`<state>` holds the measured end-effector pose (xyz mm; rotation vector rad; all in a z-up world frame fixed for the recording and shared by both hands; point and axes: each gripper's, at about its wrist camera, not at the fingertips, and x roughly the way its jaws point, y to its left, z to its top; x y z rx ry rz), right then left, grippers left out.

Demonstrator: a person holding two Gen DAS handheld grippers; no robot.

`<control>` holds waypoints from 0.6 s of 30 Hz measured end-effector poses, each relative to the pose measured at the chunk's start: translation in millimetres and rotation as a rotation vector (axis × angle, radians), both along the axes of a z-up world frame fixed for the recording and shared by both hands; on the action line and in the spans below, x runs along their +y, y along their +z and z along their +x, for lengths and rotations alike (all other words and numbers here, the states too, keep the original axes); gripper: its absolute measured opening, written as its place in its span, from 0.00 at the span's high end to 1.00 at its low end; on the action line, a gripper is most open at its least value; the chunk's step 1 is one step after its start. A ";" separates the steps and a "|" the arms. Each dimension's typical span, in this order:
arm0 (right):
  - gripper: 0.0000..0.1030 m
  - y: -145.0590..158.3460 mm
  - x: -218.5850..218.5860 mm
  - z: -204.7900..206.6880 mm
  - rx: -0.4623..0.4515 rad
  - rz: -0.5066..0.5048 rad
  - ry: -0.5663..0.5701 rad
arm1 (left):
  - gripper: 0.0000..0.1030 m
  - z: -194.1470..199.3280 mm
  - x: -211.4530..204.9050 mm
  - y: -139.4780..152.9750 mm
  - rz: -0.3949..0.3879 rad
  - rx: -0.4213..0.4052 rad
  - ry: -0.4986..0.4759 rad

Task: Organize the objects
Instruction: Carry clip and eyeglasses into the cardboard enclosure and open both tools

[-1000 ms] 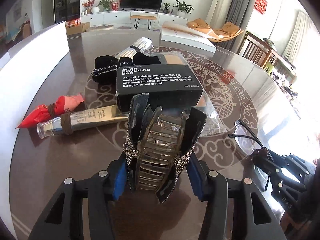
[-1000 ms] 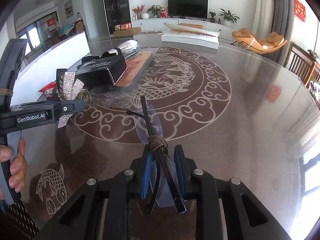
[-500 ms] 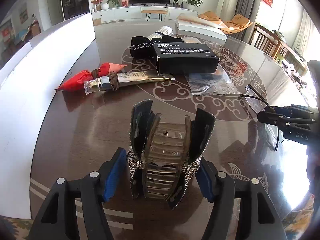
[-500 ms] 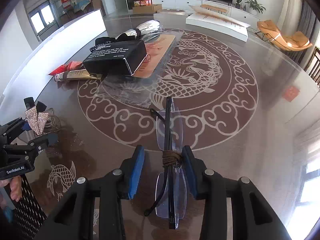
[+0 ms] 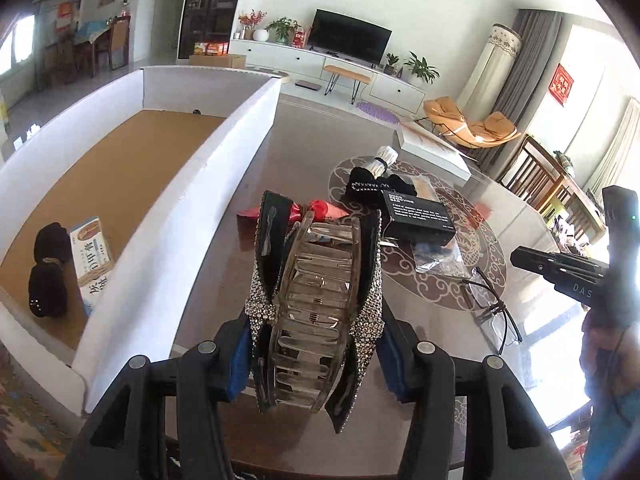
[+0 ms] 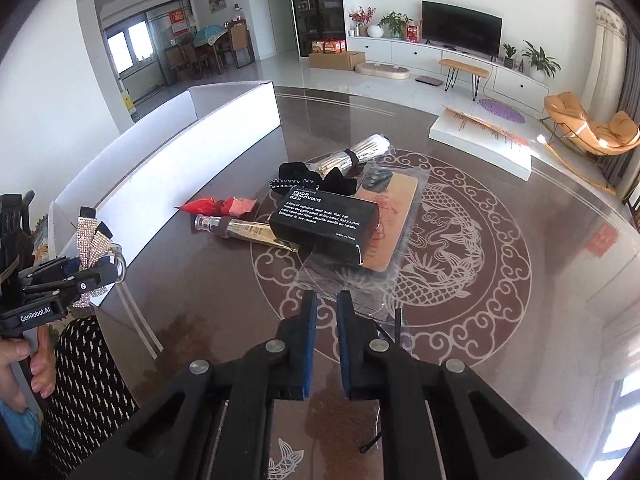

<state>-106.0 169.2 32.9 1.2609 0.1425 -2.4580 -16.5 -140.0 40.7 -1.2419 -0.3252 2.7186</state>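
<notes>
My left gripper [image 5: 316, 356] is shut on a rhinestone hair claw clip [image 5: 316, 300] and holds it above the table beside the white box [image 5: 224, 184]. It also shows in the right wrist view [image 6: 86, 264]. My right gripper [image 6: 325, 344] is nearly shut and empty, raised above the table. The glasses [image 5: 490, 304] lie on the glass table, partly hidden under my right gripper in its own view [image 6: 396, 324]. A black odor-removing bar box [image 6: 324, 224], a tube [image 6: 244, 230], a red packet [image 6: 216, 206], black socks [image 6: 312, 178] and a silver bundle [image 6: 356, 156] lie further out.
The white box with a brown floor holds black socks [image 5: 48, 268] and a small carton [image 5: 92, 260]. A clear bag with a card [image 6: 388, 220] lies under the black box. A flat white box [image 6: 480, 140] sits at the far edge.
My right gripper let go of the glasses, lifted and closed. My left gripper rose with the clip and swung left towards the white box.
</notes>
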 end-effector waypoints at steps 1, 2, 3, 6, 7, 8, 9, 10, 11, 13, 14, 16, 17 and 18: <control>0.83 -2.3 1.1 -4.1 -0.030 0.011 -0.003 | 0.49 3.7 -6.8 4.1 0.002 0.007 0.007; 0.68 -6.3 4.4 -8.6 -0.054 0.022 -0.018 | 0.49 5.2 -12.4 6.8 0.006 0.011 0.013; 0.47 -11.8 8.9 -12.5 -0.078 0.042 -0.040 | 0.49 8.0 -16.2 8.7 0.010 0.015 0.017; 0.40 -35.2 21.2 -21.6 -0.167 0.101 -0.064 | 0.49 15.0 -20.5 10.9 0.024 0.025 0.018; 0.40 -45.4 25.2 -24.9 -0.211 0.110 -0.062 | 0.49 16.4 -19.7 10.5 0.028 0.027 0.014; 0.41 -55.4 27.6 -27.2 -0.247 0.119 -0.059 | 0.49 17.4 -18.7 9.7 0.032 0.028 0.010; 0.49 -64.4 28.2 -28.7 -0.274 0.126 -0.049 | 0.49 18.7 -18.6 8.4 0.035 0.027 0.007; 0.56 -72.6 28.3 -30.1 -0.299 0.136 -0.040 | 0.49 18.6 -18.0 7.0 0.037 0.024 0.005; 0.74 -79.3 29.0 -31.1 -0.316 0.142 -0.039 | 0.49 18.6 -18.5 5.7 0.041 0.020 0.004; 0.90 -83.3 31.5 -31.9 -0.318 0.143 -0.039 | 0.49 20.0 -22.0 4.2 0.052 0.015 0.006; 0.91 -81.9 32.9 -31.6 -0.314 0.140 -0.041 | 0.49 21.2 -25.3 4.8 0.058 0.014 0.010; 0.91 -74.7 34.7 -29.3 -0.301 0.113 -0.044 | 0.49 23.4 -35.6 9.3 0.075 0.020 0.022; 0.91 -68.0 34.5 -27.3 -0.292 0.090 -0.045 | 0.49 24.3 -43.1 13.0 0.081 0.026 0.033; 0.91 -58.2 33.1 -25.3 -0.279 0.057 -0.046 | 0.49 24.9 -51.3 17.7 0.086 0.036 0.045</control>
